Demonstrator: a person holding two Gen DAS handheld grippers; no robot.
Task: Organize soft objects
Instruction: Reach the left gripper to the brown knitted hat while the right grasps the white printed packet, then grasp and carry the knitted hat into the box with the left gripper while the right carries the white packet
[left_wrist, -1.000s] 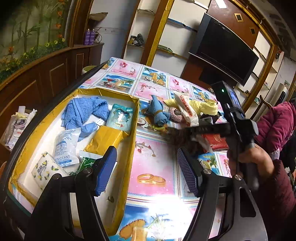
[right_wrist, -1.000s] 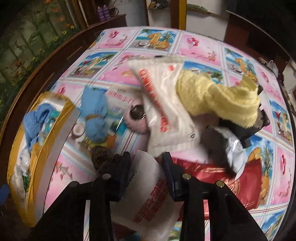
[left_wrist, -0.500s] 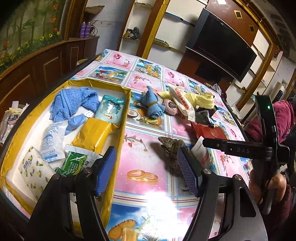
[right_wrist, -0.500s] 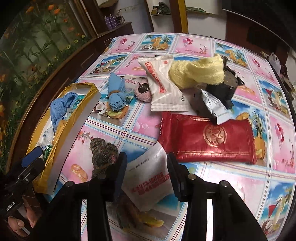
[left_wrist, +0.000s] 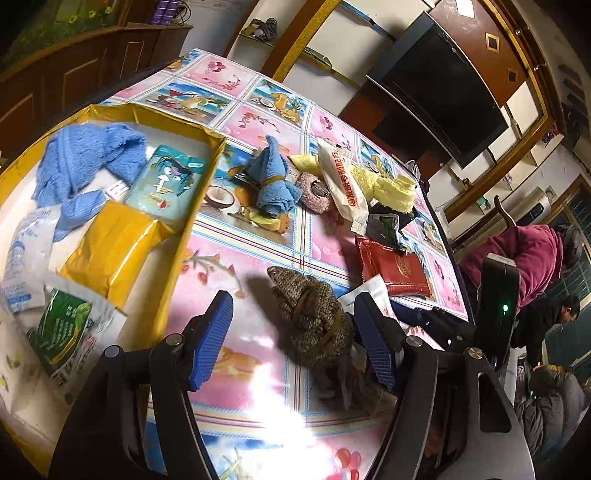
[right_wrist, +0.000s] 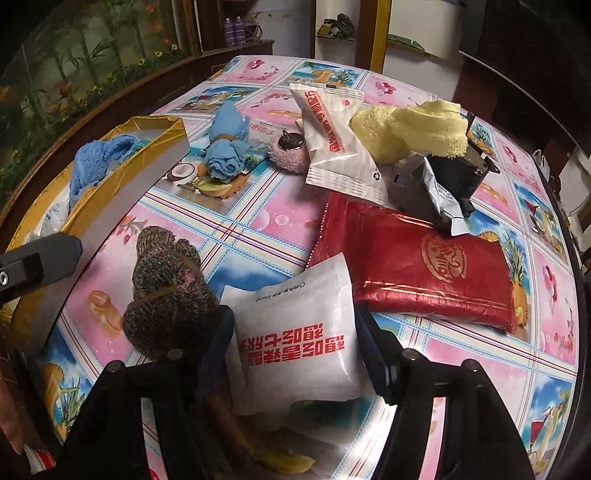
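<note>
Two grippers: both tip down at the table.
Left gripper (left_wrist: 293, 343): jaws spread, brown knit bundle (left_wrist: 310, 319) between them, not squeezed.
Right gripper (right_wrist: 301, 345): jaws just opening around the white packet (right_wrist: 299, 332), no squeeze.
Writing: red Chinese letters on the packet; "DESICCANT" bag (left_wrist: 22, 251) in the yellow box (left_wrist: 177, 254).

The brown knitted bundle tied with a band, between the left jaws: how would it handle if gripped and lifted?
The brown knitted bundle looks soft, so it would probably squash under the pads. Its band seems to hold it rolled, so it likely lifts as one lump. The rough knit probably won't slip, and lying on the tablecloth it shouldn't roll.
</note>
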